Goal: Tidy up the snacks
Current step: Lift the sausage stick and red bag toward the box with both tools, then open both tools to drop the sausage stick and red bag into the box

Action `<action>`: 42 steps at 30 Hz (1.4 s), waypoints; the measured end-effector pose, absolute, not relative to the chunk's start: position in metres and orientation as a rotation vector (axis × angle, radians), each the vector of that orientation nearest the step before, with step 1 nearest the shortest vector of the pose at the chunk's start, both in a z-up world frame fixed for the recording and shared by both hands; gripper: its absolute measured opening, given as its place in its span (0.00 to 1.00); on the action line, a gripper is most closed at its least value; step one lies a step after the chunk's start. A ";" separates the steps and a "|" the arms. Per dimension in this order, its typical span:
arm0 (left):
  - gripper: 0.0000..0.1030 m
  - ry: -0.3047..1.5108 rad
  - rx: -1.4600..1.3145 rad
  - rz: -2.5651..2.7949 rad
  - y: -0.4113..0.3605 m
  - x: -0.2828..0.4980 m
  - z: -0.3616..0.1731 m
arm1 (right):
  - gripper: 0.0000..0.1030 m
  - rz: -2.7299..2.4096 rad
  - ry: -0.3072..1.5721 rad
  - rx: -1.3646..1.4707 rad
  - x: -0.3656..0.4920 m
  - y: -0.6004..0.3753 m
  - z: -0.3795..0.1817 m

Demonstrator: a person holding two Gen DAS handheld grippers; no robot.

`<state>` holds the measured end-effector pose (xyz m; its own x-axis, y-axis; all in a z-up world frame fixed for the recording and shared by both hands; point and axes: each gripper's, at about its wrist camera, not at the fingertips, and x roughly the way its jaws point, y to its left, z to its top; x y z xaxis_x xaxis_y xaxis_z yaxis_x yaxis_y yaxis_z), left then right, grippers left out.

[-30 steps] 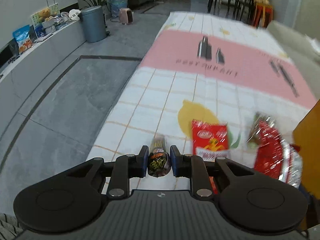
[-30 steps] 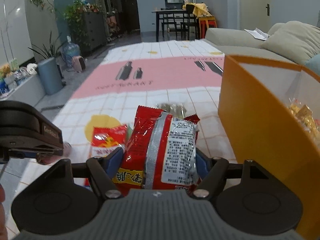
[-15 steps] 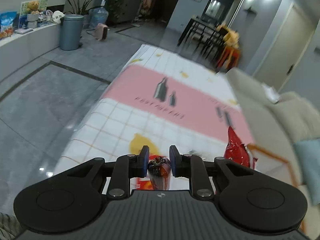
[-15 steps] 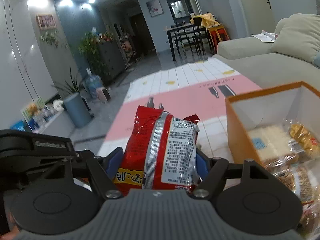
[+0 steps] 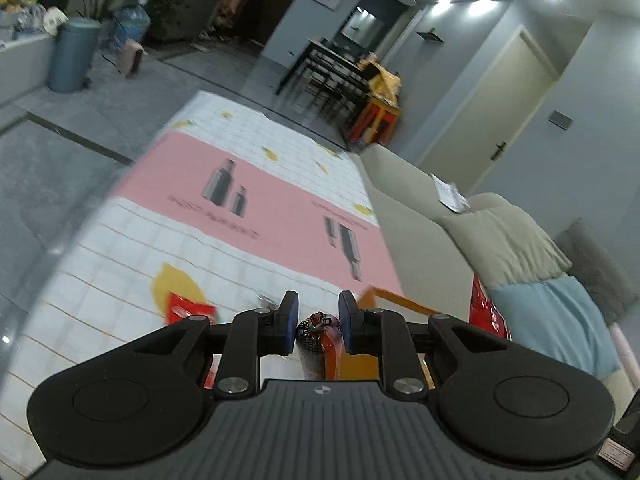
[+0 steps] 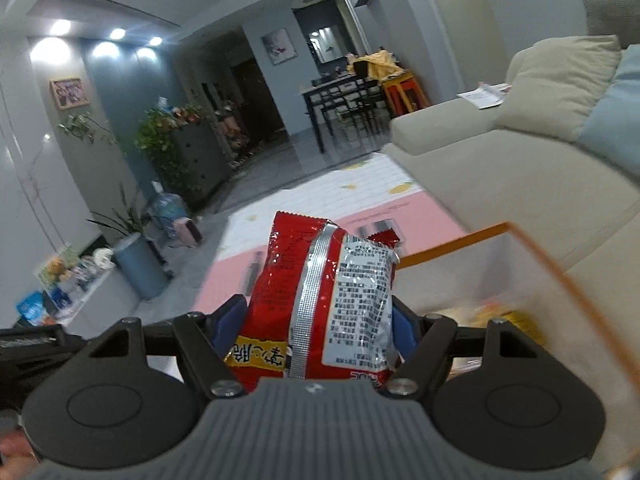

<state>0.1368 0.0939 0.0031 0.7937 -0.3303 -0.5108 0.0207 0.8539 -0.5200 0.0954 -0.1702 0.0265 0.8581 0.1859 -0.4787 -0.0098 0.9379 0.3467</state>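
Bench (image 5: 120, 280): long surface under a pink-and-white checked cloth printed with bottles and lemons, running away from both cameras toward a beige sofa (image 6: 520, 168) on its right side.

Orange open-topped cardboard box (image 6: 560, 272): stands at the near right end of the bench; pale wrapped snacks lie blurred inside it. In the left wrist view only its orange rim (image 5: 400, 304) shows, just beyond the fingers.

Large red foil snack bag with a silver seam and a white printed label (image 6: 324, 300): held upright off the bench, clamped between the blue pads of the right gripper (image 6: 316, 328), beside the box's near-left wall and not yet over the opening.

Small flat red packet (image 5: 188, 310): lies on the cloth near the printed lemon — untouched.

Small dark-wrapped sausage stick with an orange-red body and a crimped end (image 5: 320, 340): gripped between the fingers of the left gripper (image 5: 318, 316), which are clenched on it, above the bench and short of the box rim.

Step in hand, by judgement: both snacks are being carried to the box. The next move calls for bringing each gripper over the opening, lowering, then releasing — the bag first, as it sits closer. The flat red packet remains to be collected.
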 end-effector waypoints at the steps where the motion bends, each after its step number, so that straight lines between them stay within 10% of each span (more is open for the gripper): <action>1: 0.23 0.640 -0.526 -0.217 0.088 0.138 0.000 | 0.70 0.063 0.540 0.293 0.094 -0.176 0.028; 20: 0.23 0.726 -0.518 -0.307 0.029 0.139 -0.017 | 0.72 -0.154 0.945 0.164 0.114 -0.243 -0.050; 42: 0.23 0.804 -0.097 -0.321 -0.084 0.131 -0.012 | 0.79 -0.092 0.842 0.377 0.115 -0.273 -0.031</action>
<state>0.1308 -0.0840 -0.0118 0.6486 -0.3183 -0.6914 0.2453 0.9473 -0.2060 0.1152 -0.2732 -0.0309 0.6664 0.0680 -0.7425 0.2274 0.9299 0.2892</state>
